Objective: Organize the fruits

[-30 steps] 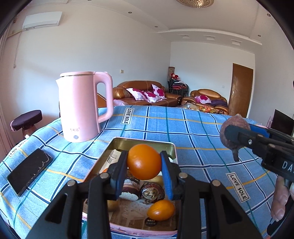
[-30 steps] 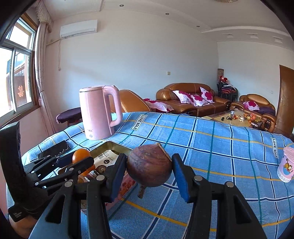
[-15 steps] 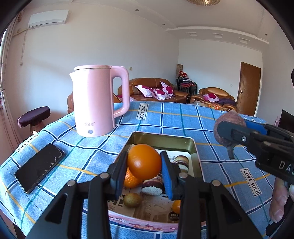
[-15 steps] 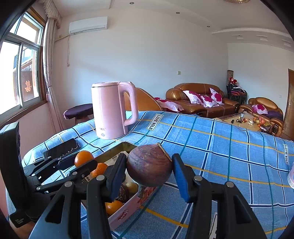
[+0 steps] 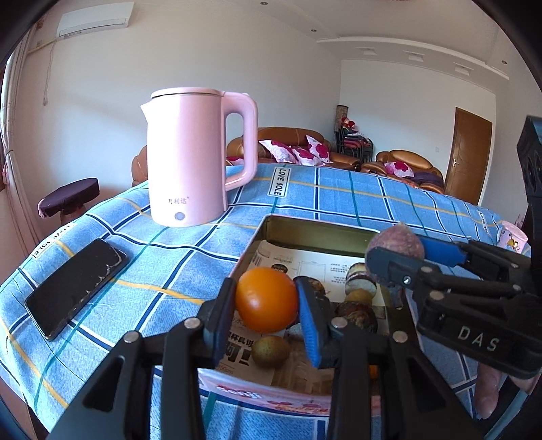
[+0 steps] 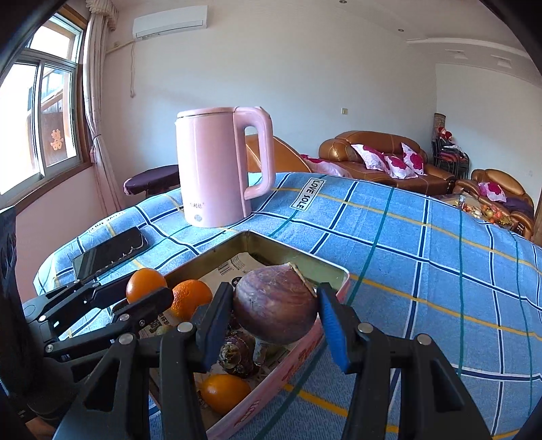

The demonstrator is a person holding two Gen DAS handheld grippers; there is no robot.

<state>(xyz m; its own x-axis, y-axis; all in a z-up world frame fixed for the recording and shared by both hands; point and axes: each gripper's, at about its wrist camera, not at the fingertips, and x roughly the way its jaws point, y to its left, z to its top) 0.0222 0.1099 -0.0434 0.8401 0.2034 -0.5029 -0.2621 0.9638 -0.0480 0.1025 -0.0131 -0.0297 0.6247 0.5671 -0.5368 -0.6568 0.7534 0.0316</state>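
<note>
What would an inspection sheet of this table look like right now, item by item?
Surface: blue checked tablecloth over the table.
Job's things: open tin lined with printed paper, holding oranges and dark fruits; orange and purple-brown fruit held above it.
Clutter: pink kettle, black phone, small cup.
Grippers: left gripper shut on the orange; right gripper shut on the purple-brown fruit.
Cables: one hanging down the wall under the air conditioner.
Surroundings: brown sofas, window, wooden door, stool.
</note>
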